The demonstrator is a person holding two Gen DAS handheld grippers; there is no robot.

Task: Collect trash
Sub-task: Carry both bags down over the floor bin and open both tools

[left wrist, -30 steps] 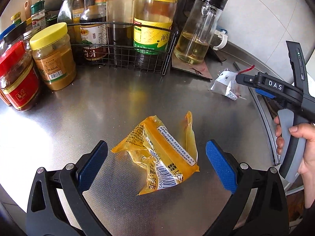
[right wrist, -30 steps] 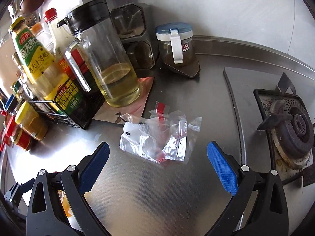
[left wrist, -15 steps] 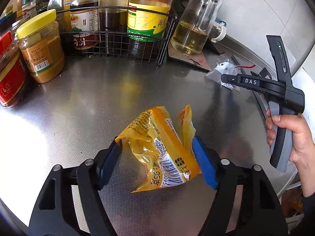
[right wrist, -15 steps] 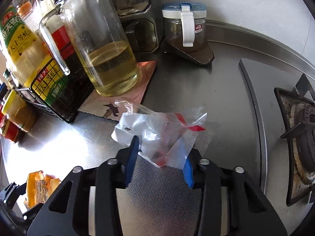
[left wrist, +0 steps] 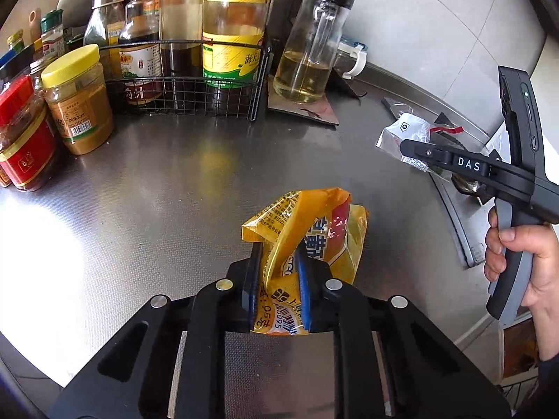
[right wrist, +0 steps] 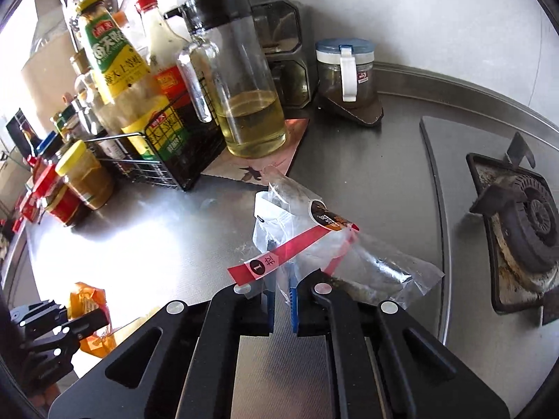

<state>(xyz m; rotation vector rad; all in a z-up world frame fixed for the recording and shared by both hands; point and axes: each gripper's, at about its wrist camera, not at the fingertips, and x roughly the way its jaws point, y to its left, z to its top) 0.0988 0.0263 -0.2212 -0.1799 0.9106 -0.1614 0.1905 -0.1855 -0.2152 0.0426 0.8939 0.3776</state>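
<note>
A crumpled yellow snack wrapper stands pinched between the blue pads of my left gripper, whose jaws are closing on it just above the steel counter. A clear plastic wrapper with a red strip is held in my right gripper, which is shut on it and has it lifted off the counter. The left wrist view shows that right gripper at the right with the clear wrapper at its tip and a hand on its grip. Low left in the right wrist view, the left gripper holds the yellow wrapper.
A black wire rack of sauce bottles lines the back. A glass oil jug stands on a mat, and yellow- and red-lidded jars at the left. A blue-lidded jar and a gas burner sit to the right.
Both grippers went from wide open to closed, the left on the yellow wrapper, the right on the clear one. Both wrappers have crumpled upright and come up off the counter.
</note>
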